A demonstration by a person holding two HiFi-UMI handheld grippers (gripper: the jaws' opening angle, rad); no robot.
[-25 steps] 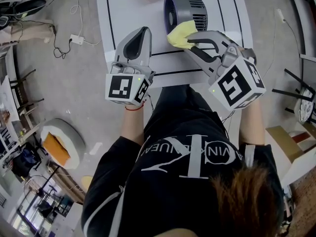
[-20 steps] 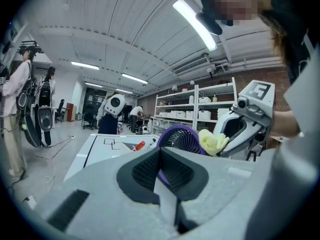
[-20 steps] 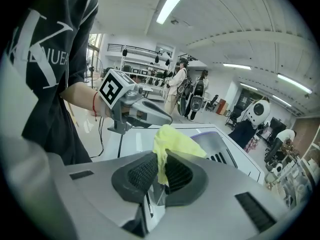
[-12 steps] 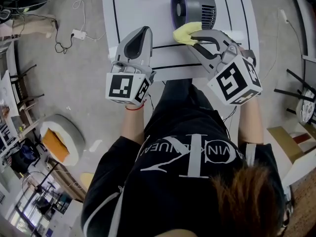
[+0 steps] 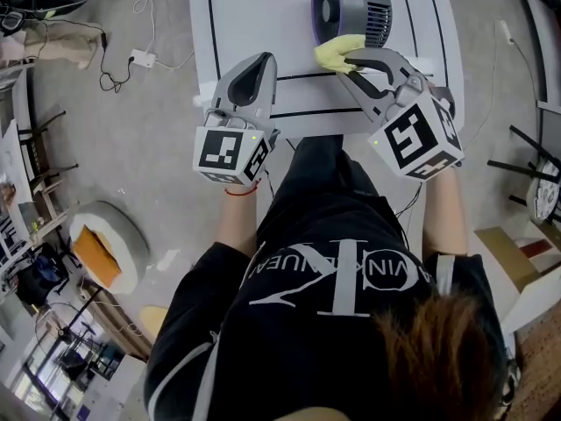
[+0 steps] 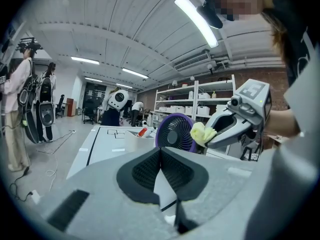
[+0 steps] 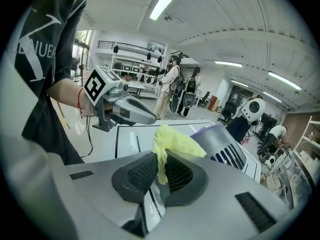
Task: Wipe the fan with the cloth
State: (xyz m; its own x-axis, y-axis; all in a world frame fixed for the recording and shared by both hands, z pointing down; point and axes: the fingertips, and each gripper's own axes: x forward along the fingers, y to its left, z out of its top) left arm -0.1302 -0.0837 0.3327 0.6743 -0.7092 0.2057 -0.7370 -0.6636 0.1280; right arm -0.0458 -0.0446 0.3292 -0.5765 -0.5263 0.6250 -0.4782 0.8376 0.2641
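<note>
A grey fan (image 5: pixel 351 5) with a purple front ring stands on the white table (image 5: pixel 250 16). A yellow cloth (image 5: pixel 337 53) is pinched in my right gripper (image 5: pixel 348 59) and sits at the fan's near side; whether it touches I cannot tell. In the right gripper view the cloth (image 7: pixel 172 141) bunches out of the shut right gripper (image 7: pixel 161 165) in front of the fan's vented body (image 7: pixel 225 145). My left gripper (image 5: pixel 263 61) hovers over the table's left part, shut and empty. Its view shows the left gripper (image 6: pixel 161 153), the fan (image 6: pixel 174 132) and the cloth (image 6: pixel 202 133) beyond.
Black tape lines (image 5: pixel 298 110) cross the table. A small tray with a red item (image 6: pixel 142 132) lies at the table's far end. Cables and a power strip (image 5: pixel 140 58) lie on the floor to the left. Shelving (image 6: pixel 192 101) stands behind the table.
The left gripper has drawn back slightly toward the table's near edge and sunk. The right gripper keeps the cloth by the fan, a little lower. The head view has shifted.
</note>
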